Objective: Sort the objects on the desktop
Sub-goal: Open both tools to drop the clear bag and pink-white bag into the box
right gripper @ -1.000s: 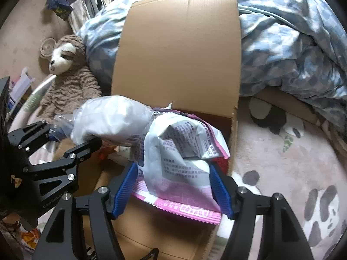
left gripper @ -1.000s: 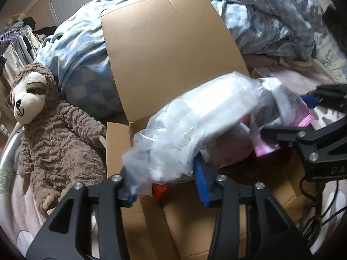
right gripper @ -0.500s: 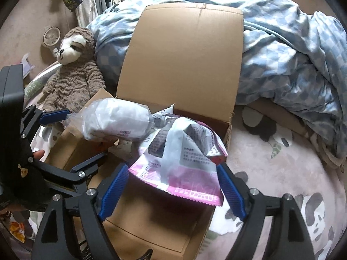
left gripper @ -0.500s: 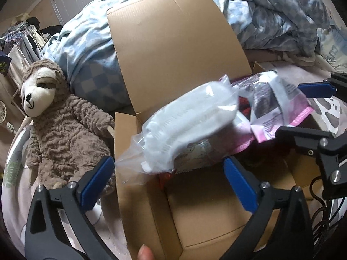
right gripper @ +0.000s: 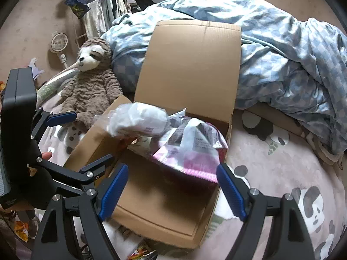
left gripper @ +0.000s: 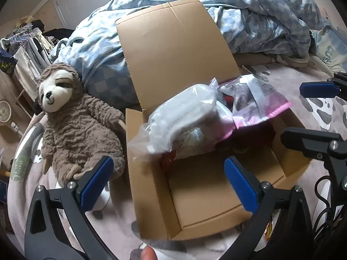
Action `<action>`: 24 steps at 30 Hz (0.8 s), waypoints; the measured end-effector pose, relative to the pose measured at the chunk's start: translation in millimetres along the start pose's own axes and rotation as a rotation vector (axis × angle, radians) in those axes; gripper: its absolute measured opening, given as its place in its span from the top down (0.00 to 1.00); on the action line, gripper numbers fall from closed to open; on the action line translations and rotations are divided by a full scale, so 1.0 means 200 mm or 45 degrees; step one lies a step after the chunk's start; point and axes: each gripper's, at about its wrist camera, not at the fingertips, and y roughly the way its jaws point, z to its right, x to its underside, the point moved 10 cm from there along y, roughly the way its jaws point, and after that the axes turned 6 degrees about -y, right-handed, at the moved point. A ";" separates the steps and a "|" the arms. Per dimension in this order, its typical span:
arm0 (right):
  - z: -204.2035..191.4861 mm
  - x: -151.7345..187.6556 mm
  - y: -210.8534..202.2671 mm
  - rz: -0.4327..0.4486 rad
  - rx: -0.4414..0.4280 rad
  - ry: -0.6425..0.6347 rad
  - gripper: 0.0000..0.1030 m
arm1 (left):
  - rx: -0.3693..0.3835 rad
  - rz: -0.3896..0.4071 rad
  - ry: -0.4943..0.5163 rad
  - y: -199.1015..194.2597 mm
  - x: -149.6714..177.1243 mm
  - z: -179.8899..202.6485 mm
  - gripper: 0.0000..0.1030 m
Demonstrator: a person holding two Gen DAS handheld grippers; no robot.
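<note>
An open cardboard box [left gripper: 206,195] [right gripper: 164,208] lies on the bed, its lid flap standing up behind it. A clear plastic bag of white items [left gripper: 184,114] [right gripper: 138,121] rests on the pile at the box's far end. Beside it lies a pink and white snack packet [left gripper: 256,106] [right gripper: 193,151]. My left gripper [left gripper: 169,184] is open above the box's near left part, with nothing between its blue pads [left gripper: 95,182]. Nearer than the packet, my right gripper [right gripper: 172,192] is open and holds nothing.
A brown plush sloth [left gripper: 76,125] [right gripper: 91,82] lies left of the box. A rumpled blue checked duvet [left gripper: 249,10] [right gripper: 282,60] is heaped behind. The panda-print sheet [right gripper: 282,169] spreads to the right. A small fan [right gripper: 59,45] and a clothes rack [right gripper: 102,6] stand at the back left.
Both grippers let go: the left opened off the clear bag, the right off the pink packet. Both pulled back and up, and the two items now lie in the box.
</note>
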 end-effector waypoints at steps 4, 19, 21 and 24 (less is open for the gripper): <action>-0.03 0.04 -0.05 0.007 -0.002 -0.007 0.18 | -0.012 -0.001 0.009 -0.05 0.05 0.00 0.01; -0.15 0.27 -0.22 -0.001 -0.004 -0.019 0.18 | -0.002 -0.050 0.040 -0.21 0.34 0.05 0.01; -0.17 0.31 -0.25 -0.005 -0.001 -0.026 0.18 | 0.000 -0.052 0.050 -0.23 0.37 0.06 0.01; -0.20 0.36 -0.28 -0.007 -0.006 -0.032 0.18 | 0.003 -0.051 0.065 -0.27 0.42 0.09 0.01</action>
